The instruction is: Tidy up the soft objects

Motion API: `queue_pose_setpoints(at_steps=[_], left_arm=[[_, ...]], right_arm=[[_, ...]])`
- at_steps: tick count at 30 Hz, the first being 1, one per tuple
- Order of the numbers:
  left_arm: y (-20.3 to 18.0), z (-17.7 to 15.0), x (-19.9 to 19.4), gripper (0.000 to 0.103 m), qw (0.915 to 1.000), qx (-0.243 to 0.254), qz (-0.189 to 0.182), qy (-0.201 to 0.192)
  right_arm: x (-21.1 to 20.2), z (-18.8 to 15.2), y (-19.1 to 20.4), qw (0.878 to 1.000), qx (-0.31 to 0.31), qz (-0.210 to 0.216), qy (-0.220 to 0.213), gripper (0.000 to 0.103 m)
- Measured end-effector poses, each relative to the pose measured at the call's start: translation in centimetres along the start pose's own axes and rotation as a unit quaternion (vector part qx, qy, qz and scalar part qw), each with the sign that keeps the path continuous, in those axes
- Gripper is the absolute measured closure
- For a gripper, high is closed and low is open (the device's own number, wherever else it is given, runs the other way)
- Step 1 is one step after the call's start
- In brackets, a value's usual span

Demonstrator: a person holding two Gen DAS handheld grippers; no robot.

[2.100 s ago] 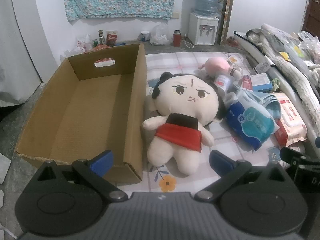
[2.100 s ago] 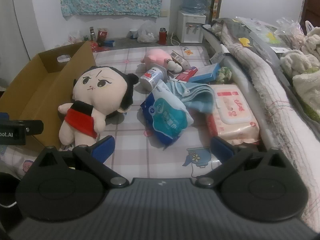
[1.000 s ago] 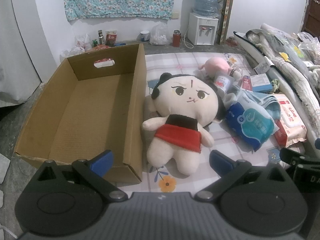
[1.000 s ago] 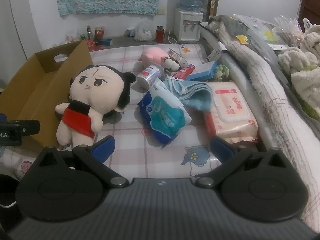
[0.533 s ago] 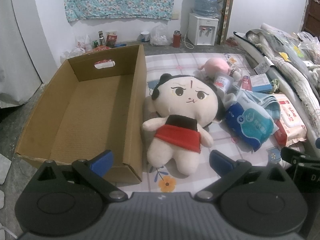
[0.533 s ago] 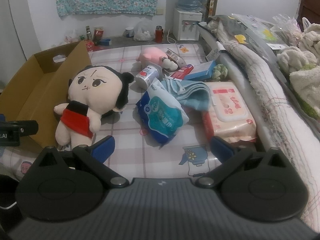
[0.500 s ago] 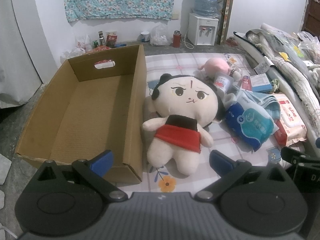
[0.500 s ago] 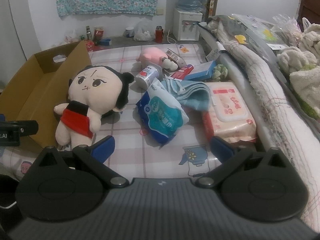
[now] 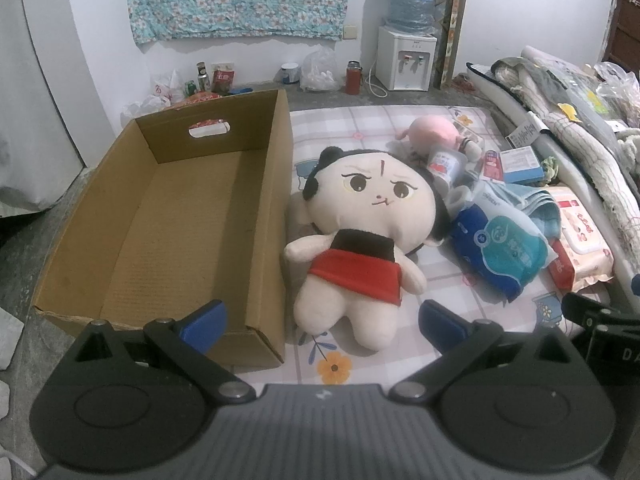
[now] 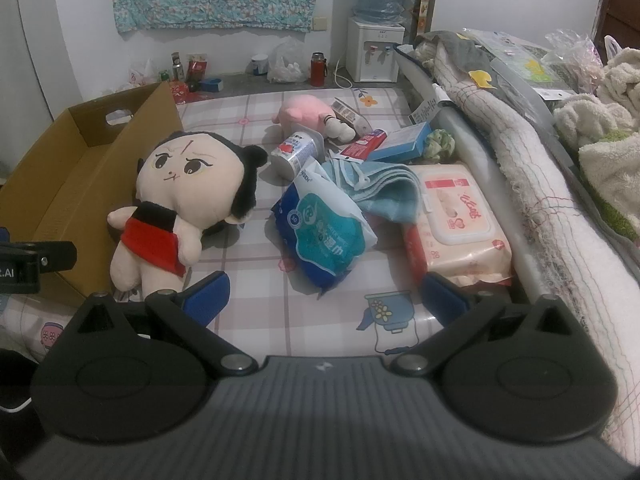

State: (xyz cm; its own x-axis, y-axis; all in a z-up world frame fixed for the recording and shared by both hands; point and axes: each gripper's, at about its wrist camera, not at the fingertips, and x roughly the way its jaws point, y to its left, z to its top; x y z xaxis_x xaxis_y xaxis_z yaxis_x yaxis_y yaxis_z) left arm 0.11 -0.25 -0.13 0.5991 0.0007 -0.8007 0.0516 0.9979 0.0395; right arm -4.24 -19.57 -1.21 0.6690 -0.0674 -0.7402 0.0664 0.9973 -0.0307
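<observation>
A big-headed plush doll in a red skirt lies face up on the checked mat, right beside an empty cardboard box. It also shows in the right wrist view, with the box at the left. A small pink plush lies farther back. A folded blue towel lies among the clutter. My left gripper is open and empty, just short of the doll's legs. My right gripper is open and empty, before a blue wipes pack.
A pink wet-wipes pack, a white cup, a blue carton and a tube lie to the doll's right. Rolled bedding borders the mat on the right. A water dispenser and bottles stand at the back wall.
The right gripper's view has drifted slightly right, so the doll and clutter sit a little more to the left. The left gripper has barely moved. Both stay open.
</observation>
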Motion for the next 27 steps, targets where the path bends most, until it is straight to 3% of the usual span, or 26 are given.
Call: queue_pose_setpoints(at_steps=[17, 27], left_arm=[[0.3, -0.1, 0.2, 0.000, 1.0000, -0.001, 0.000, 0.006], [-2.1, 0.1, 0.5, 0.000, 0.9992, 0.027, -0.027, -0.016]], right_arm=[[0.2, -0.1, -0.1, 1.000, 0.000, -0.004, 0.001, 0.001], [0.9, -1.3, -1.9, 1.000, 0.006, -0.006, -0.020, 0.001]])
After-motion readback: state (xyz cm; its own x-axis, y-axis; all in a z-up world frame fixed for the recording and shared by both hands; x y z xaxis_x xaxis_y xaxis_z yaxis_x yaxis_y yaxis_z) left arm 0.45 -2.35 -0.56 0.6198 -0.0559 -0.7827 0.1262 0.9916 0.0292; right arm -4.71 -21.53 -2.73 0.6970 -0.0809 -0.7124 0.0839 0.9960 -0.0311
